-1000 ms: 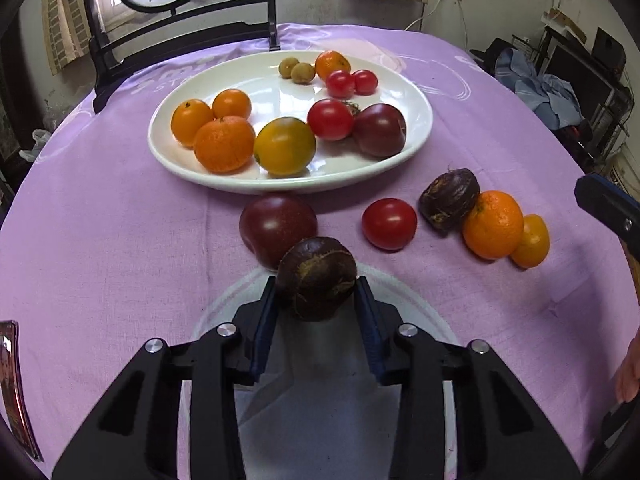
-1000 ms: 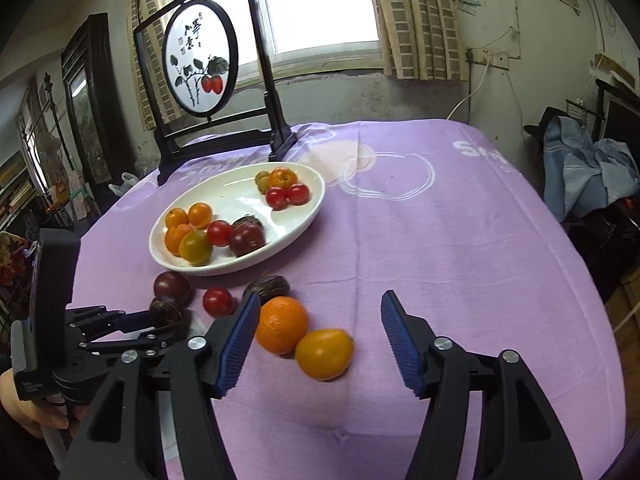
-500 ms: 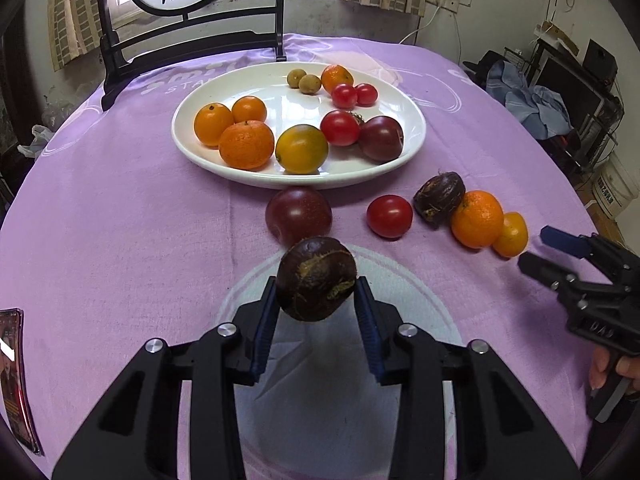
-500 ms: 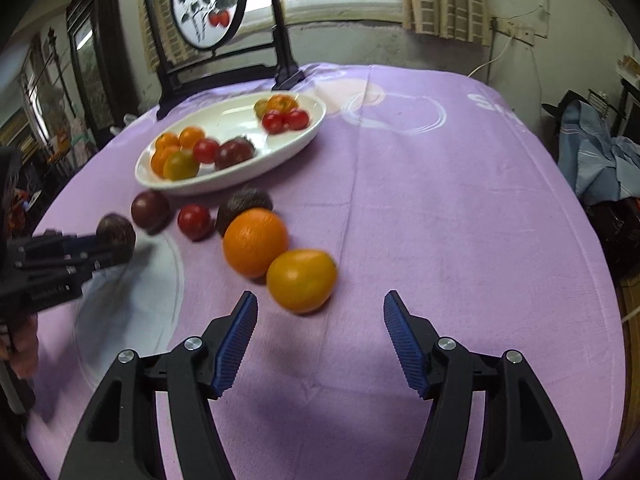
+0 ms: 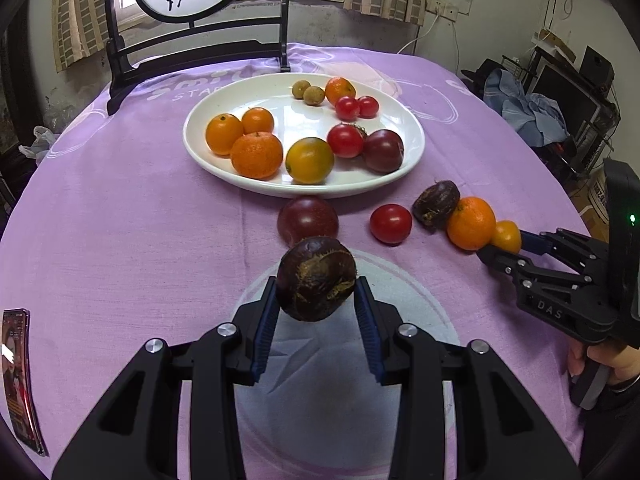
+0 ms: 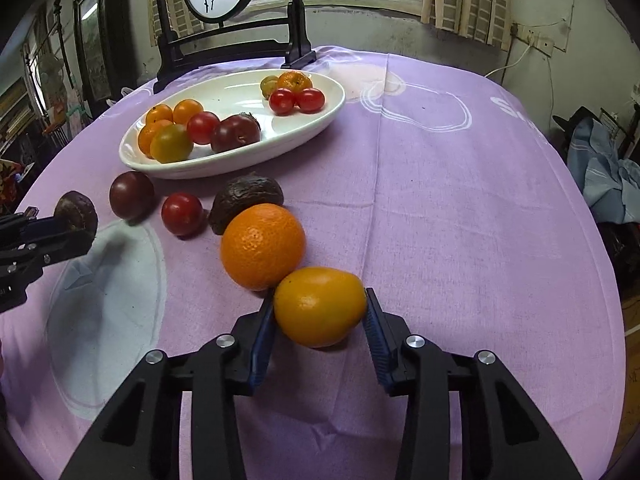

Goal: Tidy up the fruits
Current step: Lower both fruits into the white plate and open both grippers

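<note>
My left gripper (image 5: 316,300) is shut on a dark brown passion fruit (image 5: 316,278) and holds it above the purple cloth, short of the white plate (image 5: 412,152). The plate holds several oranges, tomatoes and plums. My right gripper (image 6: 320,312) has its blue pads on both sides of a yellow-orange fruit (image 6: 320,306) that rests on the cloth; the jaws are close around it. An orange (image 6: 262,246), a second passion fruit (image 6: 244,198), a red tomato (image 6: 182,214) and a dark plum (image 6: 132,194) lie on the cloth beside it.
A black wooden screen stand (image 5: 192,52) stands behind the plate. A phone (image 5: 20,380) lies at the left table edge. Clothes and electronics (image 5: 536,116) sit off the table to the right.
My left gripper has lifted the passion fruit higher and drawn back a little. My right gripper has moved forward to the yellow-orange fruit and narrowed its jaws around it.
</note>
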`<action>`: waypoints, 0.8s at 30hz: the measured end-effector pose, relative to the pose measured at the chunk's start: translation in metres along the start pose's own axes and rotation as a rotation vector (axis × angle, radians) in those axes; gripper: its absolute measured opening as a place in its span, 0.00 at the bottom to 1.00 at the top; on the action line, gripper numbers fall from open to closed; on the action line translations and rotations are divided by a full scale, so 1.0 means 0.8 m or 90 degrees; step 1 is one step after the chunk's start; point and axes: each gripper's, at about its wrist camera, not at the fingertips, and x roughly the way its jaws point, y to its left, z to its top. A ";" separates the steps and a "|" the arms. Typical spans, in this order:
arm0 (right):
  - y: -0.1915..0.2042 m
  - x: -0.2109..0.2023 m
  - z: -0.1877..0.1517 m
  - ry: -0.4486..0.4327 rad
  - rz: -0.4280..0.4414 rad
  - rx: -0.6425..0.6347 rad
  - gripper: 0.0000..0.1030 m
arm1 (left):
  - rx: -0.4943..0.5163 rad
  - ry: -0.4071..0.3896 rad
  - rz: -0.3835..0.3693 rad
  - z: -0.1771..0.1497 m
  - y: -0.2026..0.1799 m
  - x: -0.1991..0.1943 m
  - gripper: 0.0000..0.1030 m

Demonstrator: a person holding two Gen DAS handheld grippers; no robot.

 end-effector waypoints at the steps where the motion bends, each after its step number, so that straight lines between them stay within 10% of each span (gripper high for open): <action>1: 0.001 -0.005 -0.001 -0.003 -0.007 0.002 0.41 | -0.001 -0.002 0.002 0.001 0.002 -0.002 0.36; 13: 0.040 -0.079 0.063 -0.129 0.045 -0.010 0.41 | 0.020 -0.062 0.027 0.069 0.015 -0.023 0.36; 24: 0.071 0.015 0.160 -0.098 0.020 -0.025 0.41 | -0.009 -0.045 0.074 0.158 0.032 0.059 0.36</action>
